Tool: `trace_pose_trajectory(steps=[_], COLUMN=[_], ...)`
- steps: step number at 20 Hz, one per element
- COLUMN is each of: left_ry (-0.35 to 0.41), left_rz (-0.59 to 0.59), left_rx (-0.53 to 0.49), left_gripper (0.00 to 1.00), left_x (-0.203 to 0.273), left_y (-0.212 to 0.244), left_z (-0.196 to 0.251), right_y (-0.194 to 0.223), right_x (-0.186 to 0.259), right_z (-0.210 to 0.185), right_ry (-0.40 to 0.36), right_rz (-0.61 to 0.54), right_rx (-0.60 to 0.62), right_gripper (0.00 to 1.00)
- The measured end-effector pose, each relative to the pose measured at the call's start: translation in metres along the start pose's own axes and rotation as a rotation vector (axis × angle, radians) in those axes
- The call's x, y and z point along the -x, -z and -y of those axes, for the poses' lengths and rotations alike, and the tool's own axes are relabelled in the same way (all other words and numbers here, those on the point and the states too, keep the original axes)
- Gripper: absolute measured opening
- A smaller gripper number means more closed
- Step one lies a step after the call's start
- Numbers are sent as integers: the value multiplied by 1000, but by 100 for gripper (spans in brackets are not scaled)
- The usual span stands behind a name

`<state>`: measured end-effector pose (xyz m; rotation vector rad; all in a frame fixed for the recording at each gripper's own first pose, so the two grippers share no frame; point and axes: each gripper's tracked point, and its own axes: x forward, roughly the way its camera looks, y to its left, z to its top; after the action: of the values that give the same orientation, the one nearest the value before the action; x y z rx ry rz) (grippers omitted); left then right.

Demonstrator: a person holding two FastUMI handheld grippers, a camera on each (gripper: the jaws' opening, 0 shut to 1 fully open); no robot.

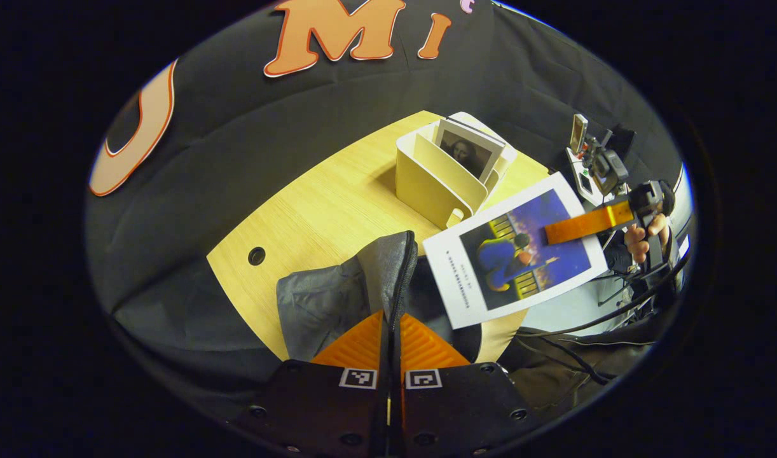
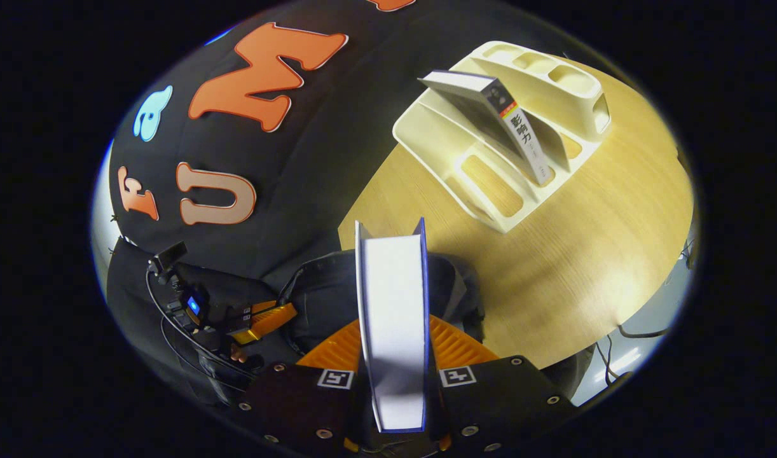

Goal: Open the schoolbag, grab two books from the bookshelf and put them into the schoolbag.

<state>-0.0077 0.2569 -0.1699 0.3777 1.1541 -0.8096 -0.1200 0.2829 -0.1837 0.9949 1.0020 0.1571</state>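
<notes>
My left gripper [image 1: 391,318] is shut on the raised zipper edge of the grey schoolbag [image 1: 337,292], holding its mouth up. To the right, my right gripper [image 1: 585,224] is shut on a book with a blue picture cover [image 1: 515,257], held tilted over the bag's opening. In the right gripper view that book [image 2: 391,299] stands edge-on between my right gripper's [image 2: 393,337] orange fingers, above the dark schoolbag [image 2: 322,299]. The cream bookshelf [image 1: 430,184] holds a second book with a portrait cover [image 1: 468,149]. That book [image 2: 512,121] leans in the bookshelf [image 2: 490,191].
The wooden table [image 1: 312,210] has a round cable hole [image 1: 257,256] near its left edge. Camera gear on stands [image 1: 595,162] and cables [image 1: 585,324] lie past the right edge. A hand [image 1: 643,238] holds the right gripper. The left gripper [image 2: 264,321] appears low left.
</notes>
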Motion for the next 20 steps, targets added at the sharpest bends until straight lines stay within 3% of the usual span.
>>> trace_pose_trajectory(steps=[6,19,20], left_ry=[-5,3,0], left_rz=[18,83,84], left_rx=[39,94,100], left_gripper=[2,2,2], left_x=[7,23,23], left_y=[-1,-16,-13], left_z=[3,30,29], right_y=[26,60,60], right_x=[-59,-178,-184], right_z=[-16,-29,-29], right_ry=[-90,-195,-195], right_rz=[-60,-98,-89], right_rx=[-55,-131,-132], right_gripper=[34,34,24])
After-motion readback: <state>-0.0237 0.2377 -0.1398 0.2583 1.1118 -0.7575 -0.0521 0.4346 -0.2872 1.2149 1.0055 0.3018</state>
